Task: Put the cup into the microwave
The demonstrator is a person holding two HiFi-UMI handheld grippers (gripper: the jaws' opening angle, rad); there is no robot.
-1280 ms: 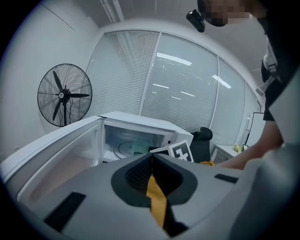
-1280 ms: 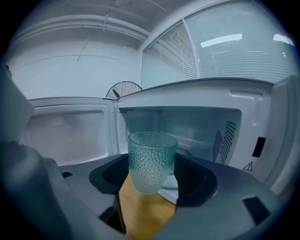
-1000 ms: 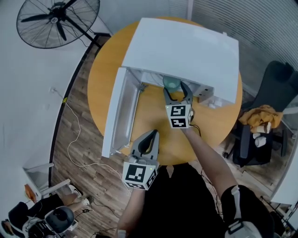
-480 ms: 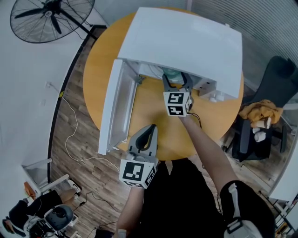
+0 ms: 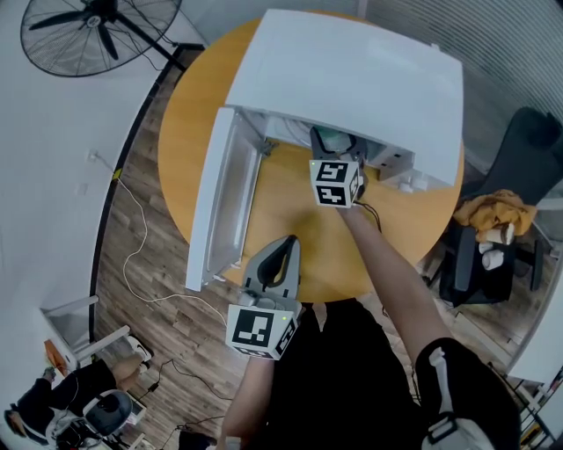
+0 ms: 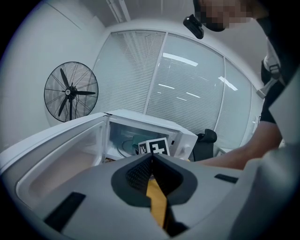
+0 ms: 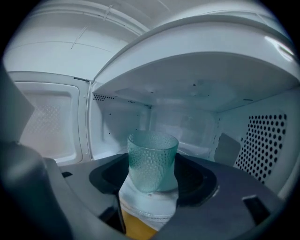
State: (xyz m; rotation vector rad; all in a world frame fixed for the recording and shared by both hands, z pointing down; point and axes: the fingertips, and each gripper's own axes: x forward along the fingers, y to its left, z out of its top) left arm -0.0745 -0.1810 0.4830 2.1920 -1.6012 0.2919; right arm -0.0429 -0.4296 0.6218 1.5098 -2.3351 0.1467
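Note:
A teal dimpled glass cup (image 7: 152, 161) stands upright between the jaws of my right gripper (image 7: 151, 185), which is shut on it. The cup (image 5: 332, 138) is at the mouth of the white microwave (image 5: 352, 79), just under its top edge. In the right gripper view the white cavity (image 7: 187, 108) lies straight ahead. The microwave door (image 5: 220, 198) hangs wide open to the left. My left gripper (image 5: 285, 249) is shut on nothing and hovers near the table's front edge, pointing at the microwave (image 6: 140, 126).
The microwave stands on a round wooden table (image 5: 290, 211). A black floor fan (image 5: 97, 26) is at the far left. An office chair with an orange cloth (image 5: 497, 220) is to the right. A white cable (image 5: 132, 255) runs over the wooden floor.
My right gripper has carried the cup forward, from in front of the microwave into its opening. The left gripper has hardly moved.

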